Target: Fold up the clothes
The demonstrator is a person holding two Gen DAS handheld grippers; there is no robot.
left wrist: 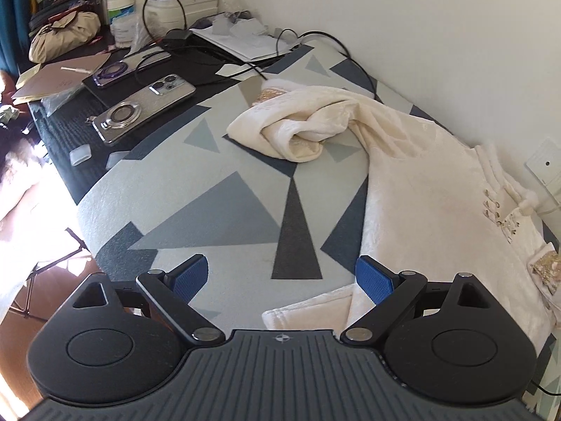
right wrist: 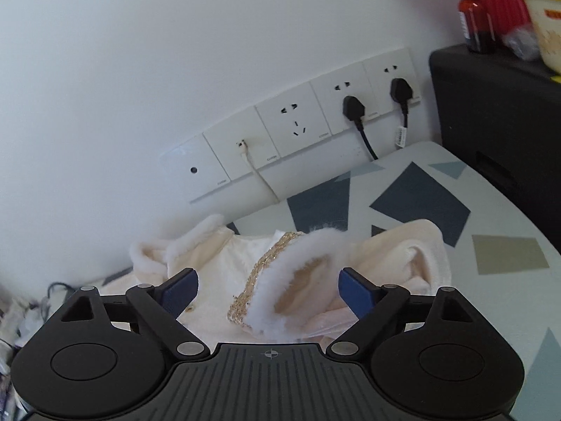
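A cream fleece top (left wrist: 420, 189) lies along the wall side of a table with a grey-blue triangle cloth (left wrist: 217, 203). One sleeve (left wrist: 291, 129) is bunched toward the table's middle. My left gripper (left wrist: 282, 277) is open above the top's near hem, its right pad (left wrist: 373, 280) over the fabric edge. In the right wrist view the same top (right wrist: 224, 263) shows a white furry cuff (right wrist: 298, 273) with gold trim (right wrist: 259, 273). My right gripper (right wrist: 268, 291) is open, with the cuff lying between its pads.
Two phones (left wrist: 143, 108) lie on a black mat (left wrist: 91, 129) at the far left, with cables, papers and a beige bag (left wrist: 63, 35) behind. A wall socket strip (right wrist: 298, 129) holds two black plugs. A black box (right wrist: 498, 105) stands at the right with a bottle on it.
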